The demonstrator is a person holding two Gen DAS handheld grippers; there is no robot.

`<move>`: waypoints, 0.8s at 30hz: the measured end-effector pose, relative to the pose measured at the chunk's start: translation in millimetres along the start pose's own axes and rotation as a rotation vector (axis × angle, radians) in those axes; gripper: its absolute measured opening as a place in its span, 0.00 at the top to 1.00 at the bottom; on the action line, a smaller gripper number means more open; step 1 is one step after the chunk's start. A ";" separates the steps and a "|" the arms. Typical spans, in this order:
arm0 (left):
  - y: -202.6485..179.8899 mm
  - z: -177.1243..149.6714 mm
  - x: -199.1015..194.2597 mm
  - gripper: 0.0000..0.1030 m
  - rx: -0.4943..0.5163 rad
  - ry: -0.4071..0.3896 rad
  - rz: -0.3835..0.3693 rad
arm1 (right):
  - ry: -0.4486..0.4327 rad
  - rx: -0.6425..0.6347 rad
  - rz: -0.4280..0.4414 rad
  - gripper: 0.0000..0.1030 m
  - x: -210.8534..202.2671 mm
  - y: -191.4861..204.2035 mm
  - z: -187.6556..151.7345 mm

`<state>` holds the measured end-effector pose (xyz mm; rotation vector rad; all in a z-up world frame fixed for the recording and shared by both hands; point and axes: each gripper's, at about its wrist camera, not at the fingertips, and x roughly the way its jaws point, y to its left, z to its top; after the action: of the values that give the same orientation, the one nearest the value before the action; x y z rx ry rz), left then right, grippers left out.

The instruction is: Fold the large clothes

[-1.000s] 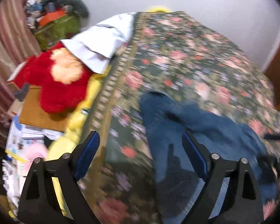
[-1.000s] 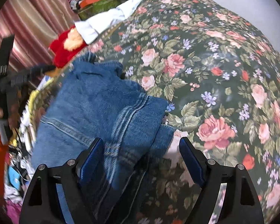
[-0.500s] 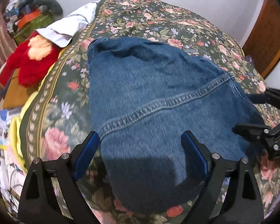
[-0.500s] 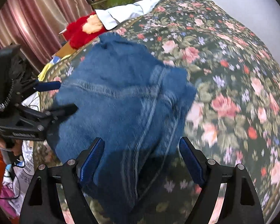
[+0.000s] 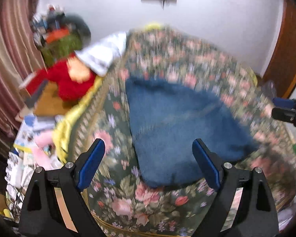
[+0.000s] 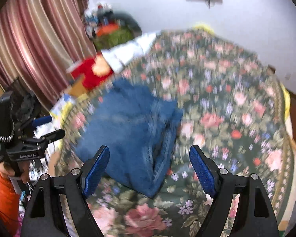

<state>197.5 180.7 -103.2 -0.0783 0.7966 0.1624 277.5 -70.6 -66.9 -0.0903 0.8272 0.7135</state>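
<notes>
Left gripper spread wide, empty; denim garment folded on floral bedspread, ahead between fingers; probably heavy, limp, thick-seamed; best pinched at near corner; right gripper wide, empty.

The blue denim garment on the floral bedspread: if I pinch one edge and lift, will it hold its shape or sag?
The blue denim garment will probably sag: it lies in soft layers on the floral bedspread. Its thick stitched seams suggest it is rather heavy for cloth, so a one-edge pinch may let the fold open. Both the left gripper and right gripper are open, holding nothing.
</notes>
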 end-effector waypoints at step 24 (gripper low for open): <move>-49.4 -24.8 -206.1 0.08 -0.055 -0.601 0.033 | -0.585 -0.057 -0.098 0.02 -186.3 116.1 -45.0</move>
<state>47.0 105.0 27.7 -0.0631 0.1944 0.2250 91.6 -98.5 55.1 0.0279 0.2410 0.6249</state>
